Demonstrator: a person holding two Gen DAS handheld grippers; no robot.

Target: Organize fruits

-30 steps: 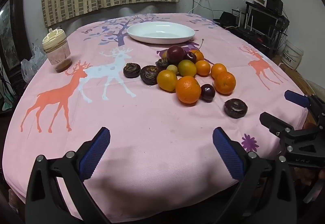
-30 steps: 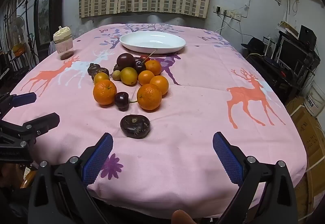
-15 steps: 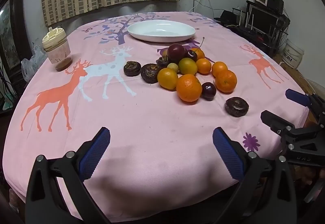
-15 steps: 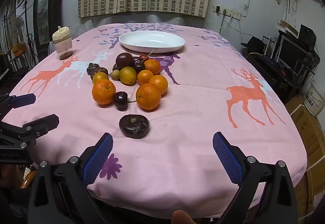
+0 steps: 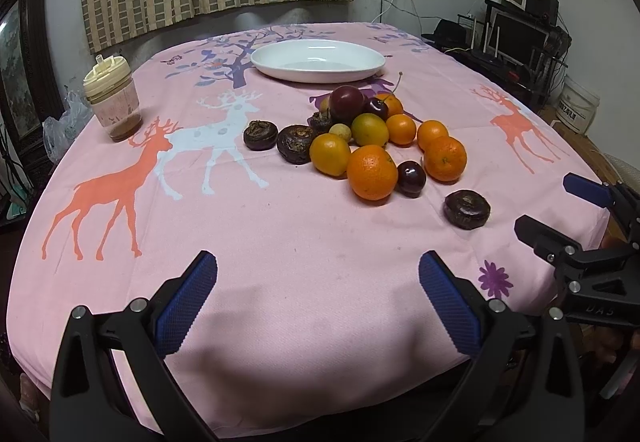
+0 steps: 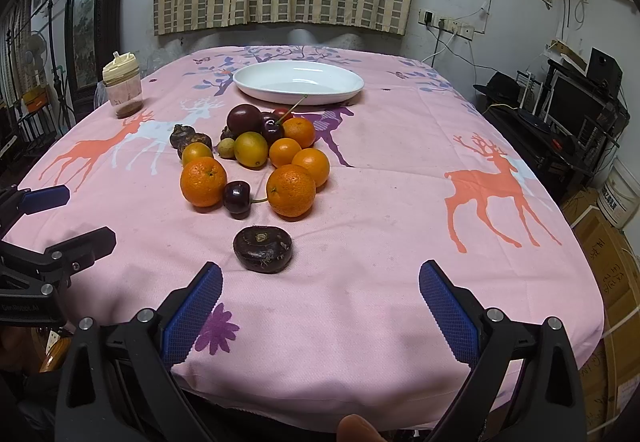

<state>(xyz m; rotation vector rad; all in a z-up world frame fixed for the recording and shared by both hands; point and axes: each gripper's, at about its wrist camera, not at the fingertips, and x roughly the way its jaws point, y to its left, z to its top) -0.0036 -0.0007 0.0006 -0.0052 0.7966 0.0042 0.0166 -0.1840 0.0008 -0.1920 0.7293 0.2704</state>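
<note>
A pile of fruit lies mid-table: several oranges (image 5: 370, 171) (image 6: 291, 190), dark cherries (image 5: 411, 178) (image 6: 237, 194), a plum (image 5: 346, 99) (image 6: 244, 119) and dark brown water chestnuts (image 5: 260, 135). One water chestnut (image 5: 467, 208) (image 6: 263, 248) lies apart, nearest the front edge. A white plate (image 5: 318, 59) (image 6: 298, 81) stands empty behind the pile. My left gripper (image 5: 318, 298) is open and empty over the near tablecloth. My right gripper (image 6: 320, 302) is open and empty, just short of the lone chestnut.
A lidded plastic jar (image 5: 113, 97) (image 6: 122, 85) stands at the table's far left. The pink deer-print tablecloth (image 5: 240, 226) covers the table. Shelves with electronics (image 6: 568, 109) and cardboard boxes (image 6: 612, 266) stand to the right of the table.
Both grippers have moved slightly forward toward the fruit; the pile sits a little lower and larger in both views. Both stay open and empty.
</note>
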